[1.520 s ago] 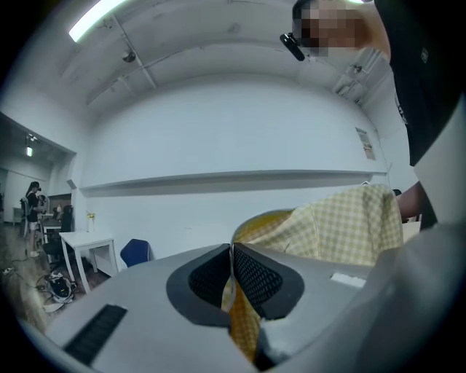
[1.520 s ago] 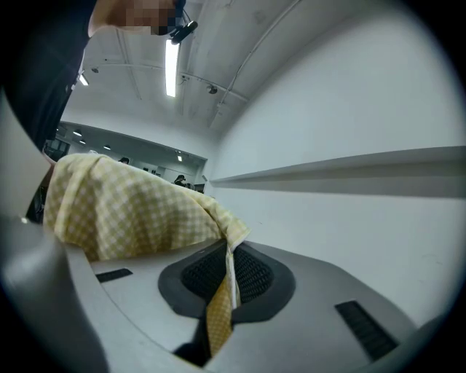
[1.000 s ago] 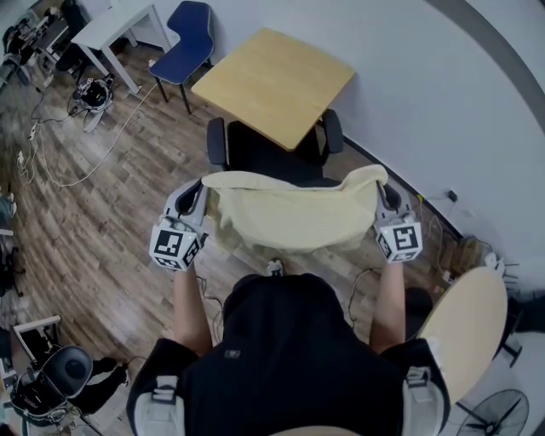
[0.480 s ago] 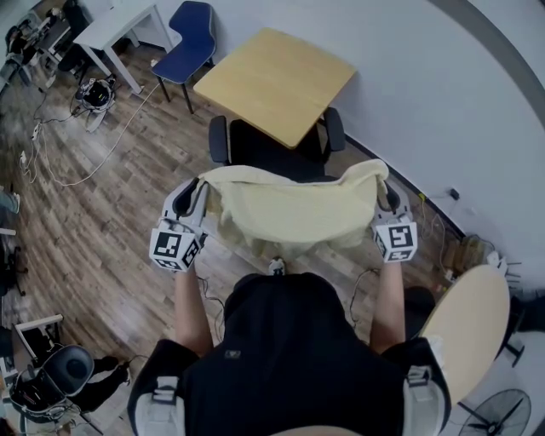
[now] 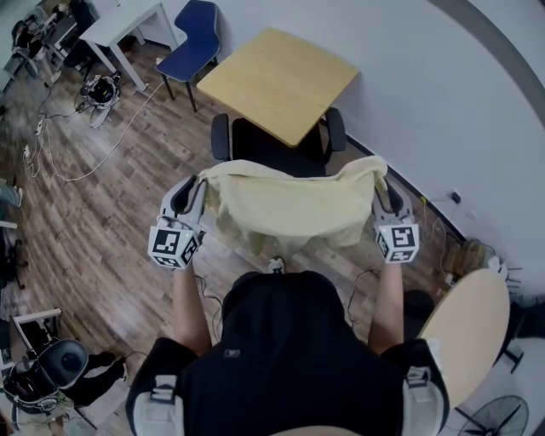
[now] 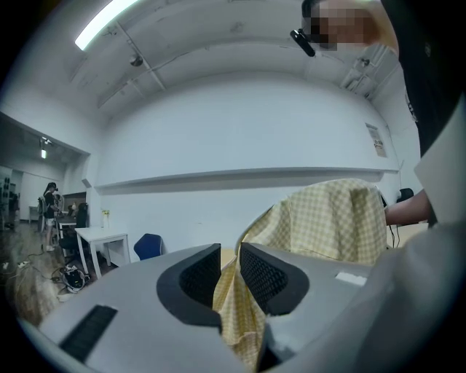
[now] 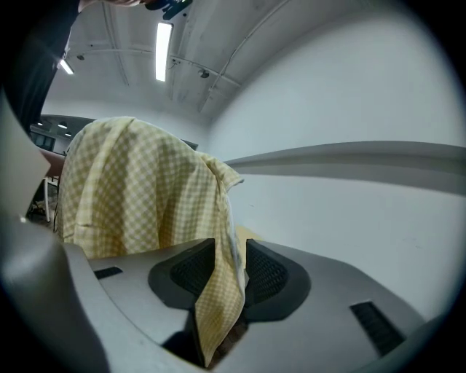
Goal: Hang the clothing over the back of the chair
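At centre of the head view the checked shirt point(image 5: 289, 209) is being draped over the back of the chair point(image 5: 266, 150); the right gripper point(image 5: 387, 196), clamped a second ago, is being opened, fabric slack between its jaws; the left gripper point(image 5: 189, 196) is being kept closed on the other corner; release is judged begun.

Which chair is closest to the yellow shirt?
The black chair with armrests, tucked under the wooden table, right by the shirt. The blue chair stands far off by the white table.
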Available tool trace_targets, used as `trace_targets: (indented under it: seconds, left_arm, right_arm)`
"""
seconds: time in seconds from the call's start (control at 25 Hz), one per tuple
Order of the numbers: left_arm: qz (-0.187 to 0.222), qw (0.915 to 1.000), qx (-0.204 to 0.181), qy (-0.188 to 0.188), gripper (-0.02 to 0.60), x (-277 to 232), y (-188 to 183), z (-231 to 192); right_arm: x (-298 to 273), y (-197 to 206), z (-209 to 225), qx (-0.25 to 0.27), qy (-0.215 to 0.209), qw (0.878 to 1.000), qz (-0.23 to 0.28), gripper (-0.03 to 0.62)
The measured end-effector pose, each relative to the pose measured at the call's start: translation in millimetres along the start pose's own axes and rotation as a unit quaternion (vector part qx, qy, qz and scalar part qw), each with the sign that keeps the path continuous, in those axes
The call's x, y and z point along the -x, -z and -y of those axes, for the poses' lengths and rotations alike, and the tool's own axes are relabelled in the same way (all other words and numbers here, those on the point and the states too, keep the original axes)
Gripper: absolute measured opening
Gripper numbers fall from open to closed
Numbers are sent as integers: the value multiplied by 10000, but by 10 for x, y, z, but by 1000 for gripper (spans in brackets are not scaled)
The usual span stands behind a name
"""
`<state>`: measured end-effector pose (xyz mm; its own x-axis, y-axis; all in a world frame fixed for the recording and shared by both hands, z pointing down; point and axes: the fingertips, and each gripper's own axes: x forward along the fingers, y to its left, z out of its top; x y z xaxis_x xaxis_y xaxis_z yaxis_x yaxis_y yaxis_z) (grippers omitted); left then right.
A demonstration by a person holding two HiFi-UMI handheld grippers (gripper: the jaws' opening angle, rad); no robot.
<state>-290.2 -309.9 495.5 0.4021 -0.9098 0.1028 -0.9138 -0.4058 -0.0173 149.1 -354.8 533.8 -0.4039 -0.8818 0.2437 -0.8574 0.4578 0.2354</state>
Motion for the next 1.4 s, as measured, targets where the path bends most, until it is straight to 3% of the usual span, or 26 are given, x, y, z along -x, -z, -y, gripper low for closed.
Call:
trace_targets:
  seconds: [0.28,0.6,0.72,1.2,1.4]
  left_arm:
    - [203,9987,-108,-462,72,236,-154,114]
    - [83,9984,-165,-528,66,381,-230,437]
    - [87,9983,-150,-552,37,454,-242,548]
    - [87,9981,-247,-560,5,811,-318,1016]
    - [95,9964,-307,-785,2,1049,-300,1153]
  right_arm:
    - [178,147,74,22,-109,9999,-43,129]
    - [388,202,128,5,-312,9995,-48,129]
    - [498,255,123,-51,-340,9994,-42,126]
    - [921,276,-4,11,-566,9984,-58,72]
    - [1084,226,-118,177,-805,9966,73,23]
